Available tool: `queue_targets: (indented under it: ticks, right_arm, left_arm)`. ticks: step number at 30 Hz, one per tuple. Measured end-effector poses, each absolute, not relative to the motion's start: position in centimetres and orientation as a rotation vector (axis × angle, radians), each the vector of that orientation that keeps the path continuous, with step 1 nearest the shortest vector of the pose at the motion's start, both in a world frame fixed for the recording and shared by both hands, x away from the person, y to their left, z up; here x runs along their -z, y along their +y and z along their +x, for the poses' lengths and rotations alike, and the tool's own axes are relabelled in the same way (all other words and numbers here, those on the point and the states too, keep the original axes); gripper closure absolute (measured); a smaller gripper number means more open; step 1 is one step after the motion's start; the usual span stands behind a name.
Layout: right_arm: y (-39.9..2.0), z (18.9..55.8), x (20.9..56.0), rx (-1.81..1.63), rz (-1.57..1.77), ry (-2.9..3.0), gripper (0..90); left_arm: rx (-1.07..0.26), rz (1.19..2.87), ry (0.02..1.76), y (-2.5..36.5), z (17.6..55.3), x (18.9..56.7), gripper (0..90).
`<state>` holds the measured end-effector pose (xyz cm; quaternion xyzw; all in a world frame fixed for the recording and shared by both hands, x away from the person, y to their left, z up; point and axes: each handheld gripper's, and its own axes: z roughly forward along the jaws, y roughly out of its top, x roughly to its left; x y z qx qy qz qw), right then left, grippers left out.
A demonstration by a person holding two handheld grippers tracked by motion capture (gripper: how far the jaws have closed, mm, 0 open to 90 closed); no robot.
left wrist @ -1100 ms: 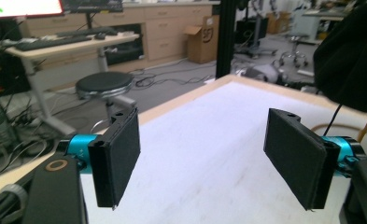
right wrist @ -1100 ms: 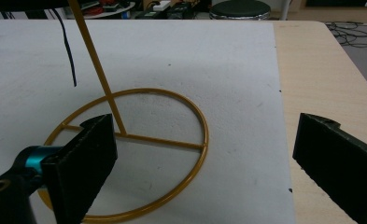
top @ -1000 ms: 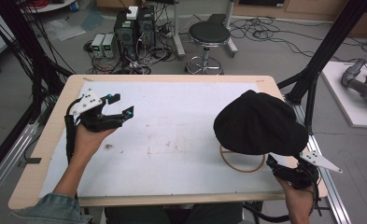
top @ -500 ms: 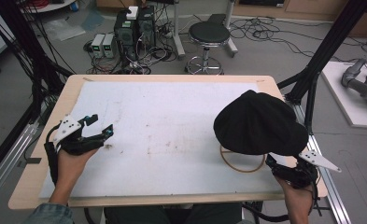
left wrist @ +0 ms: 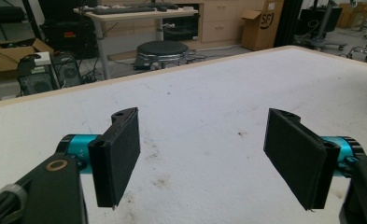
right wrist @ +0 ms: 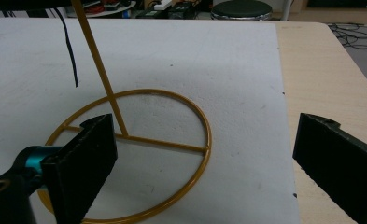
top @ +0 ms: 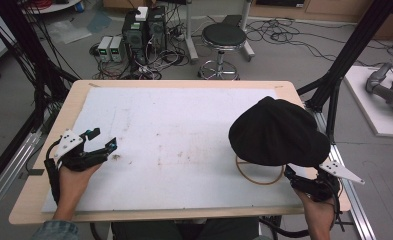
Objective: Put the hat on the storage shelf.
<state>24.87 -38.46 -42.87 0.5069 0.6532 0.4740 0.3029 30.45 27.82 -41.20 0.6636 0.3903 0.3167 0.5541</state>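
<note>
Item one: black hat (top: 276, 132), perched on a gold wire stand (top: 259, 172) with a ring base, near the right edge of the white-topped table (top: 184, 120), toward its near right corner.

Item two: your right gripper (top: 311, 185), at the near right corner just beside the stand's ring; jaws spread wide, nothing between them.

Item three: your left gripper (top: 101, 142), near the left edge, low over the bare white surface, well apart from the hat; jaws wide apart, holding nothing.

Item four: round black stool (top: 224, 37), on the floor beyond the far edge.

Left hand-held gripper (top: 103, 139) and right hand-held gripper (right wrist: 204, 172), jaws apart.
</note>
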Motion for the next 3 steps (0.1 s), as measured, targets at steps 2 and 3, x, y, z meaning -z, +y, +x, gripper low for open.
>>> queue_targets:
  ticks: [2,3]
  right_arm:
    - [-38.47,24.86,42.9,-1.256,1.345,1.733,5.9]
    - [-38.46,24.82,42.9,-1.26,1.351,1.73,5.9]
  left_arm:
    - [-0.749,1.566,0.922,27.83,30.46,41.19,27.3]
    - [-0.75,1.567,0.921,27.83,30.45,41.19,27.3]
